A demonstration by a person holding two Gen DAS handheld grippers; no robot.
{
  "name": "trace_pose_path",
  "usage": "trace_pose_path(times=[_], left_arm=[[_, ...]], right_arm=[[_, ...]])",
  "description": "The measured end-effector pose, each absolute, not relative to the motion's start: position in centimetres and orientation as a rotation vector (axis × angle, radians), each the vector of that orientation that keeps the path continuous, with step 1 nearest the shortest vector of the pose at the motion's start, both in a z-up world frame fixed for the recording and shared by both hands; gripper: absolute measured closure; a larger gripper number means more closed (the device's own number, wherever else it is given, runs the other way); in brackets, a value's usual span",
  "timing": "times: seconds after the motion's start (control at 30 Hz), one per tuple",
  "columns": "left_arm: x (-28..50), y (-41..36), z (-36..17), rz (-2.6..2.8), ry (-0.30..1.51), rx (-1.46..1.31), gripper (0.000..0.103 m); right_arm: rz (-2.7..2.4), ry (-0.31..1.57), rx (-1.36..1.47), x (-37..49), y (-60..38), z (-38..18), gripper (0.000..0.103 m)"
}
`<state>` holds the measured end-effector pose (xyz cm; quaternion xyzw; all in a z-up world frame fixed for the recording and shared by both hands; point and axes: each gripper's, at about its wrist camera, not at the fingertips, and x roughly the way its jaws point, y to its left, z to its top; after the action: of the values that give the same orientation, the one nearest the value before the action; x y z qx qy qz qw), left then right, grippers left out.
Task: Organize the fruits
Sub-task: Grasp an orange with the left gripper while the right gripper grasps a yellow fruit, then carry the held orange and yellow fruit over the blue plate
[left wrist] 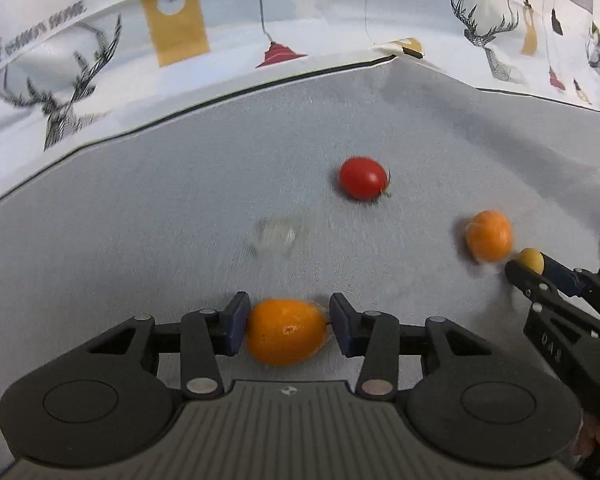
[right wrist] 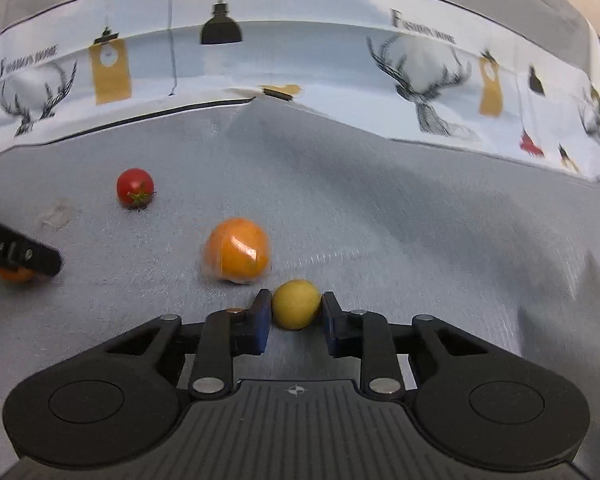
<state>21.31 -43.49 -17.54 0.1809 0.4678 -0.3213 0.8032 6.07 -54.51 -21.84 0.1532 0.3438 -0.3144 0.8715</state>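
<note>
Resting low over the grey cloth of the desk (left wrist: pixel 148 208), the left gripper (left wrist: pixel 287 326) is clamped on an oval orange fruit (left wrist: pixel 286 336), a blue pad pressing each end. The right gripper (right wrist: pixel 293 316) is clenched on a small yellow fruit (right wrist: pixel 296 309), which sits on the cloth between its pads. Just beyond the yellow fruit lies a round orange fruit (right wrist: pixel 238 250) in clear wrap, very near it, though whether they touch cannot be told. A red tomato (right wrist: pixel 135 188) sits farther back, well apart from both grippers. A patterned fabric wall (left wrist: pixel 180 40) with deer and lamps borders the desk.
</note>
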Motion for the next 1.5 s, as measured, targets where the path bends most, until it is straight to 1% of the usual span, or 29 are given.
trace_pose_path(times=[0.17, 0.33, 0.53, 0.73, 0.93, 1.1, 1.27, 1.5], left_arm=[[18.1, -38.9, -14.5, -0.691, 0.991, 0.365, 0.055], [14.7, -32.4, -10.6, -0.658, 1.026, 0.333, 0.055], [10.7, -23.2, -4.4, -0.587, 0.968, 0.301, 0.055], [7.3, -14.4, -0.6, -0.484, 0.947, 0.278, 0.055], [3.8, -6.5, 0.8, -0.419, 0.944, 0.242, 0.054], [1.3, -1.9, 1.3, -0.383, 0.919, 0.207, 0.054], [-0.4, 0.9, 1.9, -0.376, 0.893, 0.161, 0.054], [-1.4, 2.4, 2.1, -0.392, 0.864, 0.129, 0.054]], right_arm=[[-0.725, 0.709, 0.476, 2.9, -53.3, -19.7, 0.075], [-0.722, 0.665, 0.487, -0.7, -49.0, -16.2, 0.075], [-0.570, 0.611, 0.421, -3.4, -41.1, -10.1, 0.075], [-0.354, 0.585, 0.447, -4.3, -32.5, -5.2, 0.075], [-0.148, 0.588, 0.399, -5.0, -24.2, -1.4, 0.075], [-0.050, 0.595, 0.328, -6.0, -18.7, 0.5, 0.075], [-0.024, 0.591, 0.248, -6.6, -15.5, 2.0, 0.075], [-0.041, 0.591, 0.197, -7.1, -13.8, 2.6, 0.075]])
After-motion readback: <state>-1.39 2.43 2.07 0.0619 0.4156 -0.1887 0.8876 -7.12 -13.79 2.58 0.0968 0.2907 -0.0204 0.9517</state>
